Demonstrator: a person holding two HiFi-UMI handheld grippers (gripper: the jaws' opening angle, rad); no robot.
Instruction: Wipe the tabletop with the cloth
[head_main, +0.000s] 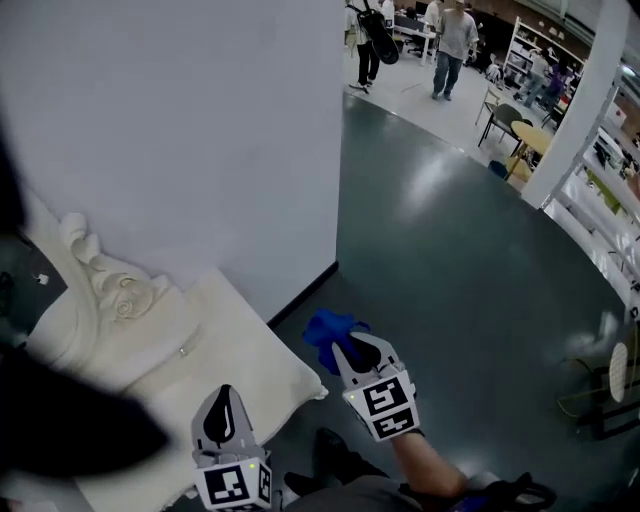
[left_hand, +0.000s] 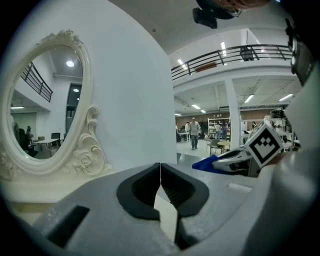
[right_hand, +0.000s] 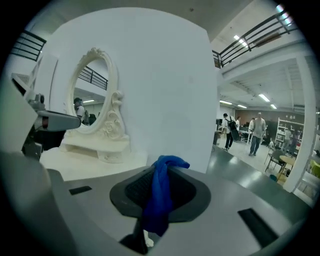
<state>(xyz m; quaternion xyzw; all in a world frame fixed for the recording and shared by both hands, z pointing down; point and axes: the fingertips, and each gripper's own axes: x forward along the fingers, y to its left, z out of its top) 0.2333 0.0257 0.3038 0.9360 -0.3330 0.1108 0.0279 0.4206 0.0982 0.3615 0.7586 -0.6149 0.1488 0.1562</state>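
A blue cloth (head_main: 330, 328) hangs bunched from my right gripper (head_main: 350, 352), which is shut on it just off the table's right corner. In the right gripper view the cloth (right_hand: 160, 197) is pinched between the dark pads and droops over them. My left gripper (head_main: 226, 415) is shut with nothing in it, over the white tabletop (head_main: 235, 345) near its front edge. In the left gripper view its pads (left_hand: 172, 192) meet in a thin line, and the right gripper with the cloth (left_hand: 207, 162) shows to the right.
An ornate white oval mirror (head_main: 110, 285) stands on the table against a white partition wall (head_main: 200, 130). To the right lies dark green floor (head_main: 450, 270). People (head_main: 455, 40), chairs and shelves are far off at the back.
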